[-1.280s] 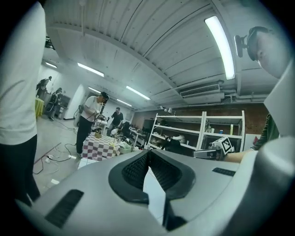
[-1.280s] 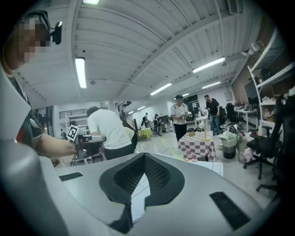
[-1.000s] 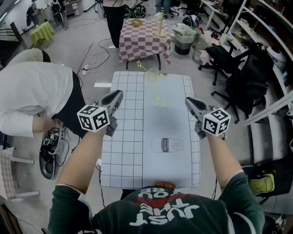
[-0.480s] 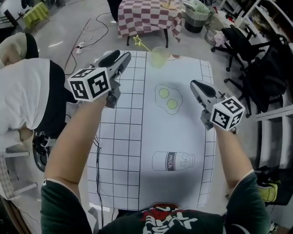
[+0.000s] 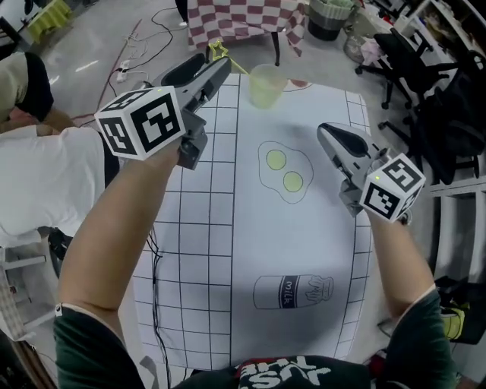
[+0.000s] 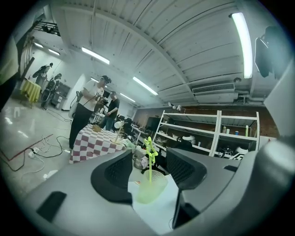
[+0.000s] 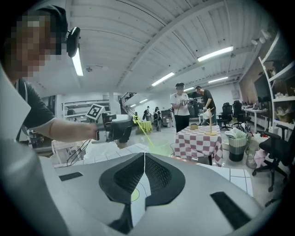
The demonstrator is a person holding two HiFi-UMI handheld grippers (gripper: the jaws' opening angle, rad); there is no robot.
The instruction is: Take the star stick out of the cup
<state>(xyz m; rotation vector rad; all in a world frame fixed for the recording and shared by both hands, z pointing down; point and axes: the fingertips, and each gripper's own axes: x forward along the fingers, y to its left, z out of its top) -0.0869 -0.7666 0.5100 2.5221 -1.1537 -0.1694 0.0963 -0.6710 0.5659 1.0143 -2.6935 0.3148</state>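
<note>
A translucent green cup (image 5: 267,84) stands at the far end of the gridded table mat (image 5: 228,243). A yellow-green star stick (image 5: 218,52) leans out of it to the left. My left gripper (image 5: 206,70) is level, just left of the cup, its tips close under the star. Its jaws have just been opening and stand open. In the left gripper view the stick (image 6: 149,152) and cup (image 6: 150,188) show ahead through the gap, untouched by the left gripper (image 6: 148,161). My right gripper (image 5: 328,131) hovers right of the printed eggs. In its own view the right gripper (image 7: 144,159) is shut and empty, with the cup (image 7: 162,148) faintly ahead.
The mat bears printed fried eggs (image 5: 282,171) and a milk bottle drawing (image 5: 292,291). A checkered table (image 5: 243,19) stands beyond the far edge. A person in white (image 5: 45,167) bends at the left. Black office chairs (image 5: 425,83) crowd the right, and cables (image 5: 144,45) lie on the floor.
Both grippers have moved forward and lower over the table. The left one reached the star's side and its jaws went from shut to open. The right stayed shut.
</note>
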